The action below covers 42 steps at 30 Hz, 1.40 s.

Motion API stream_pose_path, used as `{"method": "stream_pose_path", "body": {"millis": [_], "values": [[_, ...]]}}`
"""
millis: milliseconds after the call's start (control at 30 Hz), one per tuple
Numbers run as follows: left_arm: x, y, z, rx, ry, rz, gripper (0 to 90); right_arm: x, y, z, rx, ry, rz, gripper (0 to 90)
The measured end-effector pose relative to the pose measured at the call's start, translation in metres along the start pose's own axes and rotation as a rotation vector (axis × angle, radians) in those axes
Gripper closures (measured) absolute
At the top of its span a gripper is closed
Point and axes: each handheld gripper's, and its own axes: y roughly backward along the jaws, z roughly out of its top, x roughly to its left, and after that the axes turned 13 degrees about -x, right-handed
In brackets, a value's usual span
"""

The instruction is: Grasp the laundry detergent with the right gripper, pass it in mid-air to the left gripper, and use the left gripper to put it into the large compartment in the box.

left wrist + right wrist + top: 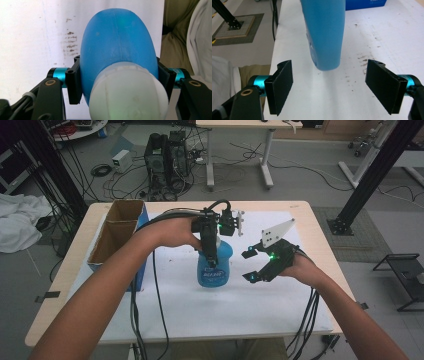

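We hold the blue bottle from above with our left tool, its jaws clamped on the bottle's neck just under the white cap. In the left gripper view the black pads press on both sides of the blue body, so the grip looks firm. The bottle is upright near the middle of the tabletop, to the right of the cardboard box; we cannot tell whether its base touches the white sheet or hangs just above it.

Our right tool sits just to the right of the bottle, jaws spread wide and gripping nothing. In the right gripper view the bottle's lower body lies ahead, between the two open pads but beyond them.

We judge the step in hand to be a two-tool hold: the left steadies the top while the right comes in for the body. The next move calls for pushing the right tool forward until the bottle sits between its pads, then closing gently, since the soft plastic may give.
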Motion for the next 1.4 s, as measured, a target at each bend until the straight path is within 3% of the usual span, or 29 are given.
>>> {"method": "stream_pose_path", "body": {"millis": [200,300,400,433,500,600,633,700,900,967,1000,1133,1233,1267,1400], "values": [[0.007,0.014,-0.008,-0.007,0.059,0.034,37.7,-0.002,0.009,0.001,0.022,-0.042,-0.054,21.5],[0.01,0.019,-0.013,-0.018,0.089,0.055,37.7,-0.004,0.012,0.001,0.027,-0.028,-0.08,21.5],[0.014,0.024,-0.019,-0.025,0.116,0.073,37.7,-0.005,0.015,0.002,0.032,-0.048,-0.106,21.5],[0.015,0.025,-0.021,-0.028,0.126,0.077,37.7,-0.007,0.015,0.001,0.03,-0.031,-0.109,21.5],[0.017,0.027,-0.024,-0.025,0.137,0.086,37.7,-0.006,0.016,0.002,0.048,-0.063,-0.134,21.5],[0.02,0.03,-0.029,-0.029,0.161,0.093,37.7,-0.01,0.019,0.002,0.053,-0.038,-0.14,21.4],[0.021,0.031,-0.03,-0.03,0.168,0.098,37.7,-0.01,0.02,0.003,0.069,-0.056,-0.15,21.4],[0.022,0.033,-0.033,-0.03,0.187,0.108,37.7,-0.011,0.02,0.003,0.116,-0.072,-0.155,1.7],[0.027,0.042,-0.04,-0.032,0.243,0.14,37.7,-0.012,0.027,0.004,0.163,-0.07,-0.15,1.9],[0.028,0.047,-0.043,-0.038,0.272,0.152,37.7,-0.013,0.031,0.004,0.167,-0.062,-0.152,1.9],[0.029,0.05,-0.044,-0.037,0.285,0.162,37.7,-0.01,0.034,0.005,0.183,-0.101,-0.155,1.9],[0.032,0.061,-0.05,-0.042,0.362,0.193,37.7,-0.012,0.043,0.005,0.243,-0.084,-0.171,1.9],[0.032,0.068,-0.056,-0.06,0.432,0.239,37.7,-0.014,0.05,0.003,0.295,-0.061,-0.179,1.9],[0.034,0.072,-0.058,-0.037,0.435,0.243,37.7,-0.014,0.052,0.001,0.312,-0.054,-0.176,1.9],[0.034,0.085,-0.065,-0.053,0.519,0.263,37.7,-0.012,0.064,-0.003,0.335,-0.031,-0.18,1.9]]}}
